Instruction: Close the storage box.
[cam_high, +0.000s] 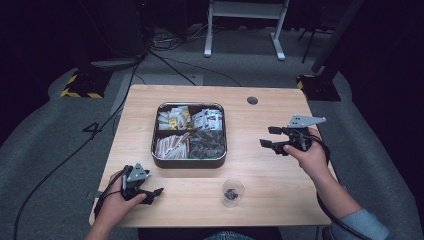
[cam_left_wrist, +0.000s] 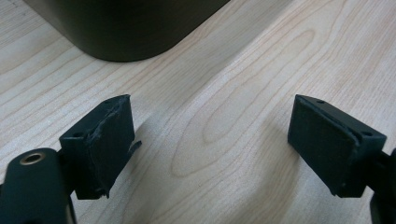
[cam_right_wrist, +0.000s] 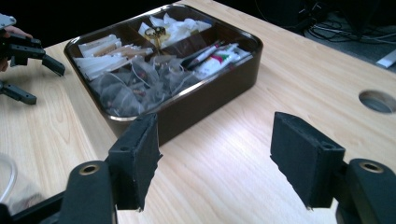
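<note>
Wooden table (cam_high: 280, 190), white desk frame (cam_high: 245, 25), floor cables (cam_high: 170, 60), yellow-black-striped stand base (cam_high: 80, 85)
</note>
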